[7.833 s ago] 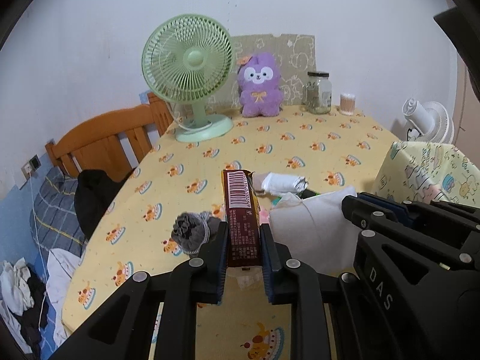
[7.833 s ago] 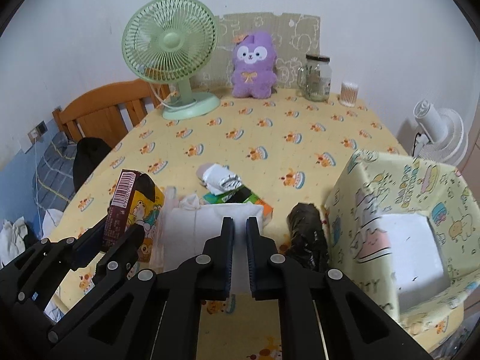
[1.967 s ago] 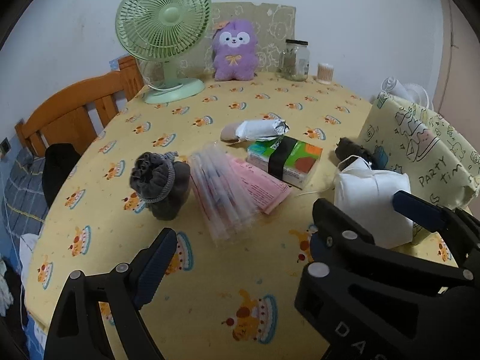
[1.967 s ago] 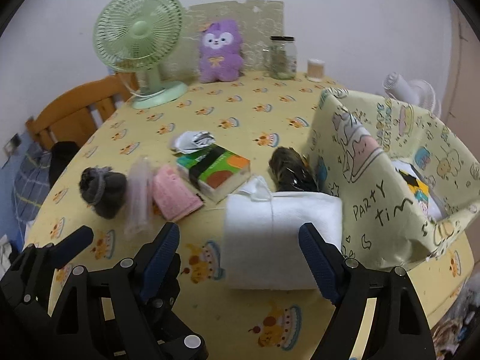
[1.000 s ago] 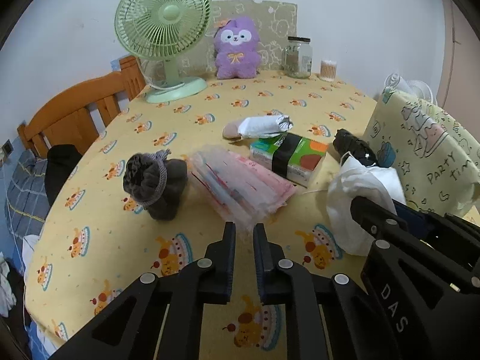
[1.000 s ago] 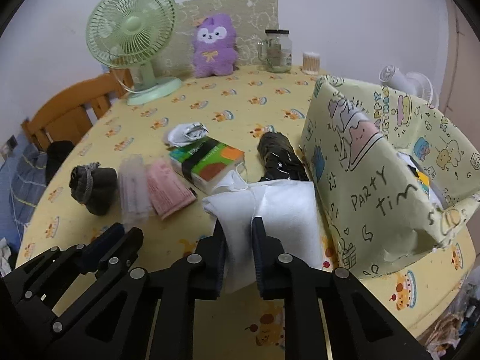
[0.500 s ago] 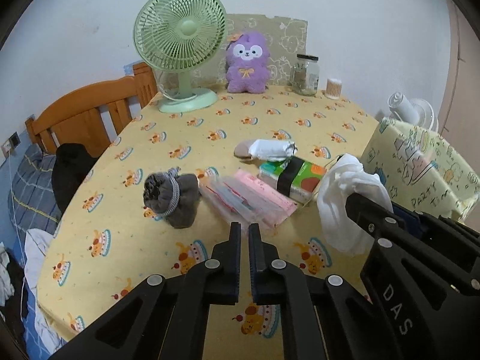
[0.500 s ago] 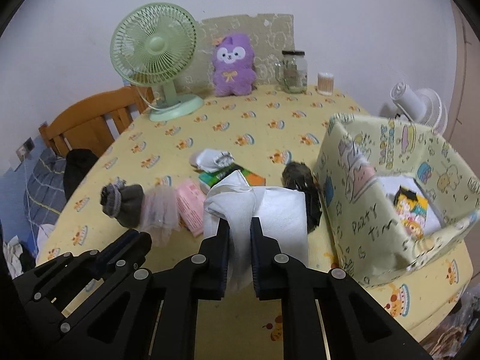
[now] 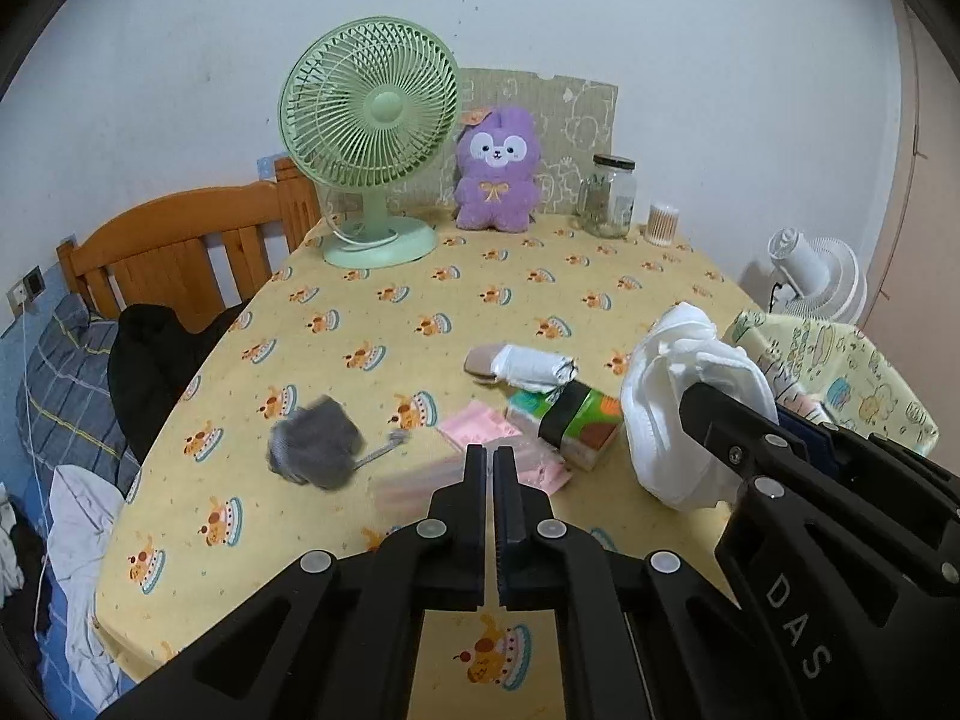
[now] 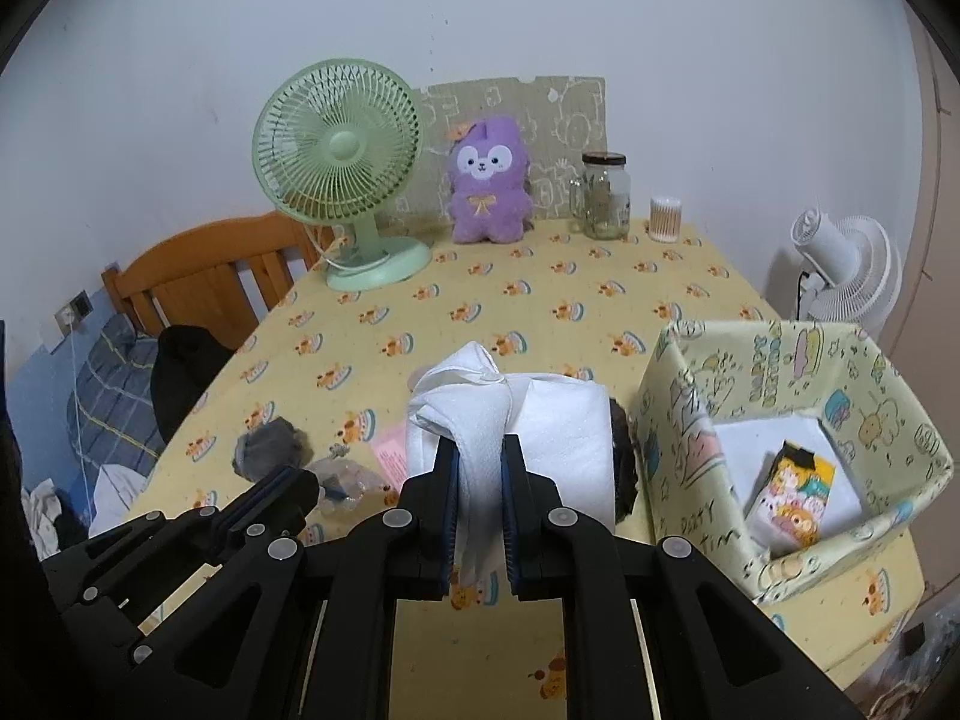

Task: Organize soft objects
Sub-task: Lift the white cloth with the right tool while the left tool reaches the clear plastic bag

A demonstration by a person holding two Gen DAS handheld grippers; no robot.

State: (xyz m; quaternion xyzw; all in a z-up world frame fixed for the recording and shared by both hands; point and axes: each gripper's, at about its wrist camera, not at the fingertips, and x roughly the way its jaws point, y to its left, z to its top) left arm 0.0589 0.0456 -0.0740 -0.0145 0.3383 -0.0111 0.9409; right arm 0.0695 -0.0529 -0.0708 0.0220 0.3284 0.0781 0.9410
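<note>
My right gripper [image 10: 480, 450] is shut on a folded white cloth [image 10: 558, 420], held up above the table just left of the patterned paper box [image 10: 780, 360]. From the left wrist view the same cloth [image 9: 678, 396] hangs in front of that box [image 9: 840, 372]. My left gripper [image 9: 495, 462] is shut on the edge of a clear plastic packet [image 9: 414, 483], which looks blurred. A grey sock ball [image 9: 315, 441] beside it is blurred too. A pink packet [image 9: 480, 426], a green tissue pack [image 9: 576, 420] and a rolled white sock [image 9: 528, 363] lie on the yellow tablecloth.
A cartoon-printed packet [image 10: 792, 492] lies inside the box. A black bundle [image 10: 621, 456] sits behind the cloth. At the table's far end stand a green fan [image 9: 369, 150], a purple plush [image 9: 495, 171], a glass jar [image 9: 612, 195] and a swab cup [image 9: 663, 222]. A wooden bedframe [image 9: 180, 252] is left.
Both grippers have risen. The white cloth has come up off the table with the right one. The clear packet's edge has lifted and the grey sock has shifted.
</note>
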